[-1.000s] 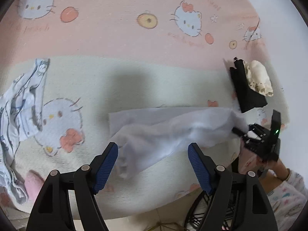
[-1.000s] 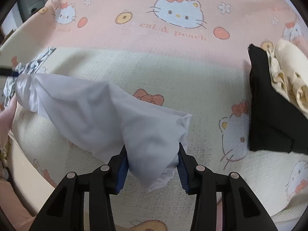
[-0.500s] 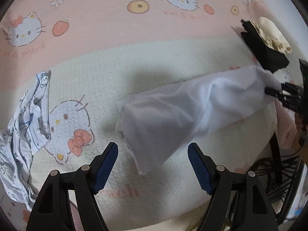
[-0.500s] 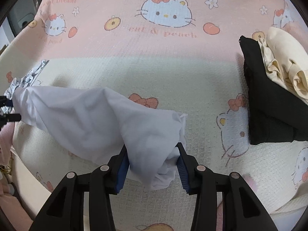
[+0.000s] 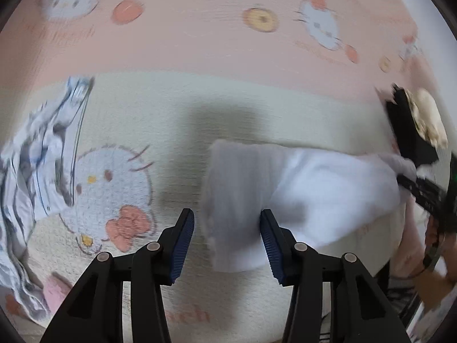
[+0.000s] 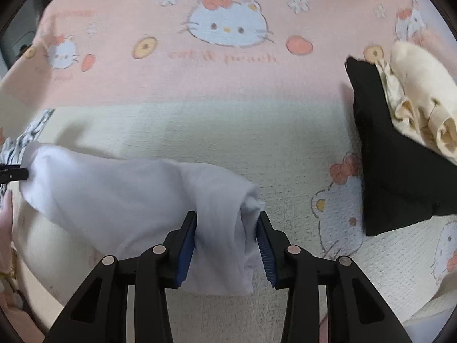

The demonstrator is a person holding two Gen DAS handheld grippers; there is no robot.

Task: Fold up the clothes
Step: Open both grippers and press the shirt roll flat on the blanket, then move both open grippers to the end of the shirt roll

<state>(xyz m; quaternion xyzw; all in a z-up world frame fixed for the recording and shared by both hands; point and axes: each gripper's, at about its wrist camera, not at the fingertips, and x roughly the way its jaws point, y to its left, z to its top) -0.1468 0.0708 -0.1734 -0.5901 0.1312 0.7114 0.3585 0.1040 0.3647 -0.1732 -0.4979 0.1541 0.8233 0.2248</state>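
our left claw (image 5: 227, 230) has just been closing round the white garment (image 5: 285, 188), not yet pinching. our right claw (image 6: 227, 233) grips its other end. next we fold.

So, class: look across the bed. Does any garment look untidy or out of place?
Yes. The blue-striped garment lies crumpled at the bed's left edge, unfolded, whereas the black garment at the right is folded flat with a cream garment bundled on top.

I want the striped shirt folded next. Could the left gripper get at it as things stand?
Probably not yet. The left gripper has just been closing around the white garment, with cloth between its jaws. The striped shirt lies uncovered on the blanket, so the way opens once it lets go.
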